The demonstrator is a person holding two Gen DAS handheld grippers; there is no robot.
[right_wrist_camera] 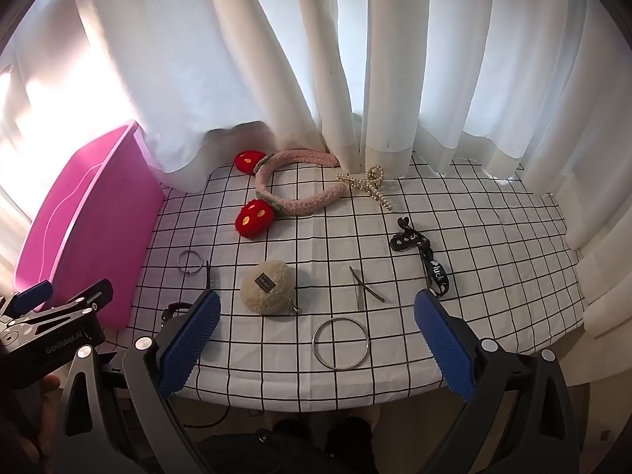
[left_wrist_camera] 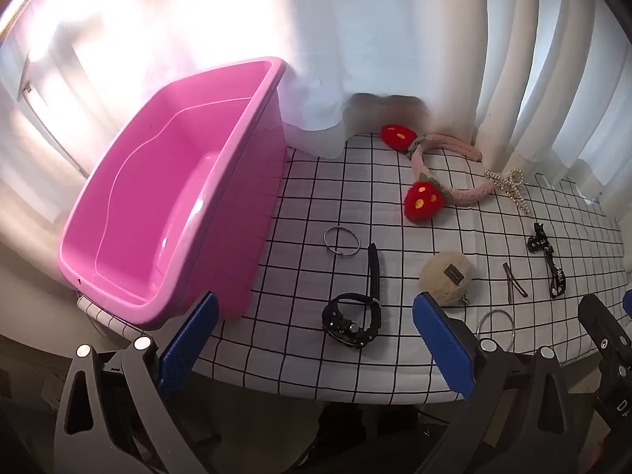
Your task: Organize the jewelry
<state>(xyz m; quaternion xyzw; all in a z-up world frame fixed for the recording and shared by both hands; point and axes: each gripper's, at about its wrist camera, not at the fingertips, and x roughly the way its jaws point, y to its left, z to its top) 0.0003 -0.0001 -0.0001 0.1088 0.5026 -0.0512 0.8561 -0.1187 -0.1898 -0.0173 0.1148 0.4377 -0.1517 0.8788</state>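
Note:
A pink plastic bin [left_wrist_camera: 166,213] stands empty at the table's left; it also shows in the right wrist view [right_wrist_camera: 87,229]. On the checked cloth lie a black watch [left_wrist_camera: 353,312], a small silver ring [left_wrist_camera: 341,240], a beige plush ball [left_wrist_camera: 446,282], a pink strawberry headband [left_wrist_camera: 446,173], a pearl bow clip [left_wrist_camera: 509,187], a black ribbon [left_wrist_camera: 547,260], a thin hairpin [left_wrist_camera: 513,284] and a large silver bangle [right_wrist_camera: 340,342]. My left gripper [left_wrist_camera: 314,339] is open over the watch at the front edge. My right gripper [right_wrist_camera: 316,335] is open above the bangle.
White curtains [right_wrist_camera: 355,79] hang along the back and right of the table and drape onto the cloth. The table's front edge [right_wrist_camera: 316,401] is close below both grippers. The left gripper's body [right_wrist_camera: 47,324] shows at the left of the right wrist view.

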